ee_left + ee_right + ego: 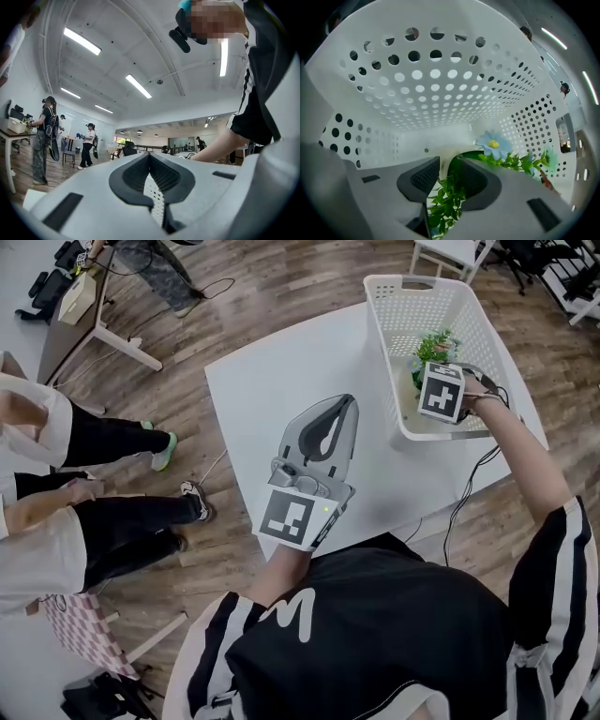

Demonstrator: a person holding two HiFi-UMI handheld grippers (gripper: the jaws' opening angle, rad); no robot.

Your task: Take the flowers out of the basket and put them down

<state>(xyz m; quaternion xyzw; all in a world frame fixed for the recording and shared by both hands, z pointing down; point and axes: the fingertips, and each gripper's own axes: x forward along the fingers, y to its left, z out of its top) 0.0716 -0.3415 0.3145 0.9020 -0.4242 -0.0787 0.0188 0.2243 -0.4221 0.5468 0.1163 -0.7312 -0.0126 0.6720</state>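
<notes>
Risk, grip: the sprig may slip out or a leaf may be torn off if only leaf tips are caught at closing; a lower bite on the stems is judged safer.
Risk, basket: the light basket (394, 306) may be dragged or tipped if foliage snags on its perforated wall during the lift, as it is not steadied by anything.
Risk, bloom: a flower head may be crushed if it is taken between the pads instead of the greenery.
Flowers (494, 144): a leafy sprig, judged artificial. One pale blue daisy with a yellow centre is shown, a second bluish bloom lies to its right, and small dense green leaves run below.
Location: the flowers are inside the basket, towards its near end; the basket stands at the right side of the white table (281, 371).
Right gripper (445, 171): it is pointed steeply down into the basket with its jaws spread wide. Leaves stand between the pads but are not pinched.
Left gripper (347, 404): it is held over the table, well apart from the basket, with its jaws closed together on nothing.
Stage: the grasp is judged not yet made.
</notes>
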